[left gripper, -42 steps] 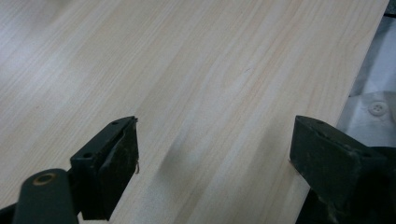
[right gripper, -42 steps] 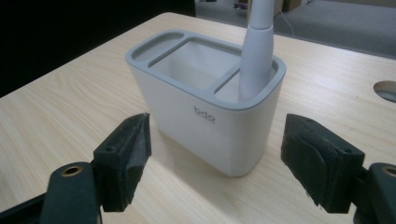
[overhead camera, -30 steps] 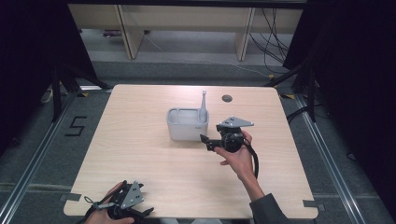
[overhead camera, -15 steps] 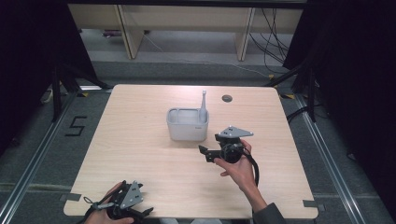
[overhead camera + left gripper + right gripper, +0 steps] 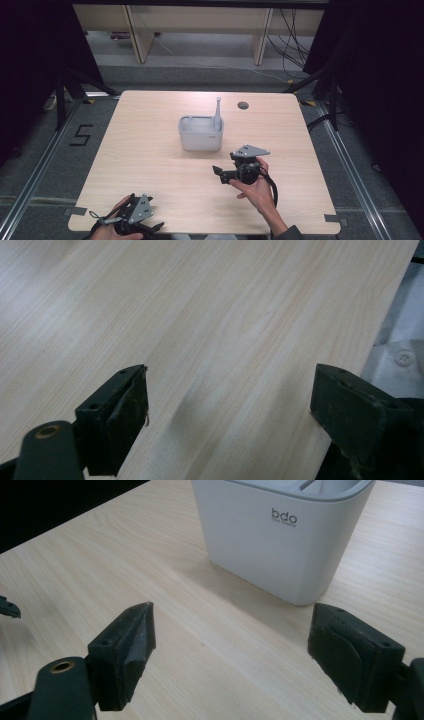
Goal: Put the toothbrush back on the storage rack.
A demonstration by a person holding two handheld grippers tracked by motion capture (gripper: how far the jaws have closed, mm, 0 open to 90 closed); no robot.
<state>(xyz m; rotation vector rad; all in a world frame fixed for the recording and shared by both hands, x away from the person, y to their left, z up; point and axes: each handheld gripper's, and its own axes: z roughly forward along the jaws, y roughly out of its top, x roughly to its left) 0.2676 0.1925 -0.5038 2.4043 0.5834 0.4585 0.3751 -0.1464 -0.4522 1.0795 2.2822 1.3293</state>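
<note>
A pale wood-grain counter (image 5: 150,165) with rounded corners carries a light grey rounded-rectangular plastic caddy (image 5: 200,133) near its middle, toward the far side. A slim grey handled utensil (image 5: 217,114) stands upright in the caddy's right-hand end; what kind it is cannot be told. On the caddy's near wall the small dark lettering "bdo" (image 5: 284,516) reads clearly, with a line of finer print under it too small to make out. A small dark round disc (image 5: 243,105) sits on the counter beyond the caddy, near the far edge.

The right claw (image 5: 216,173), held in the person's right hand (image 5: 257,187), hovers just in front of the caddy and a little to its right, jaws wide apart with nothing between them; in the right gripper view they frame bare wood below the caddy's wall. The left claw (image 5: 227,405) sits at the counter's near left corner in the left hand (image 5: 112,231), jaws likewise spread and empty over plain wood.

On the floor left of the counter a marking reads "5" (image 5: 81,135).
</note>
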